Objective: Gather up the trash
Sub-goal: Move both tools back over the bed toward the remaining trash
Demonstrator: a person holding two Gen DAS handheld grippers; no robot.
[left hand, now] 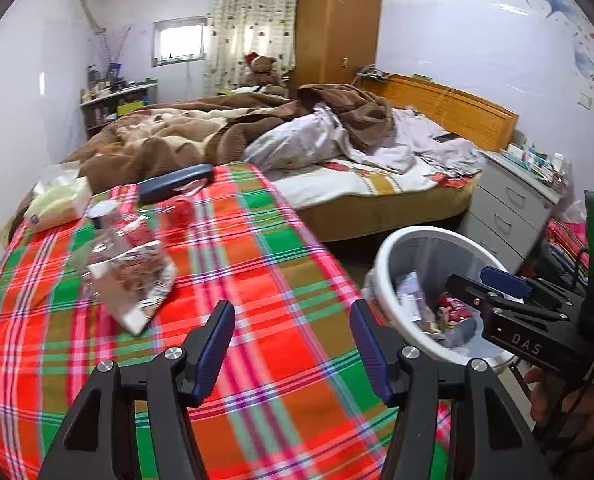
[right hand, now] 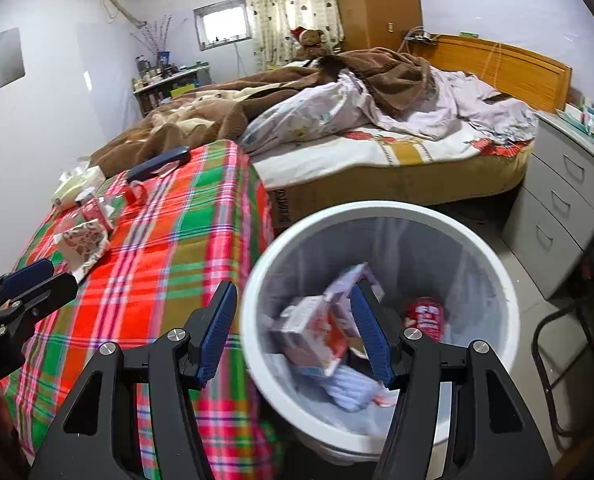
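Observation:
My left gripper hangs open over the plaid tablecloth with nothing between its fingers. Ahead and to its left lies a crumpled foil wrapper, with a clear plastic wrapper and a red item behind it. The white trash bin stands on the floor at the table's right. My right gripper is open above the bin's rim. Below it, inside the bin, a blurred white-and-red carton and a red packet lie among other litter.
A tissue pack and a dark blue case sit at the table's far end. An unmade bed lies beyond. Grey drawers and a black metal frame stand right of the bin.

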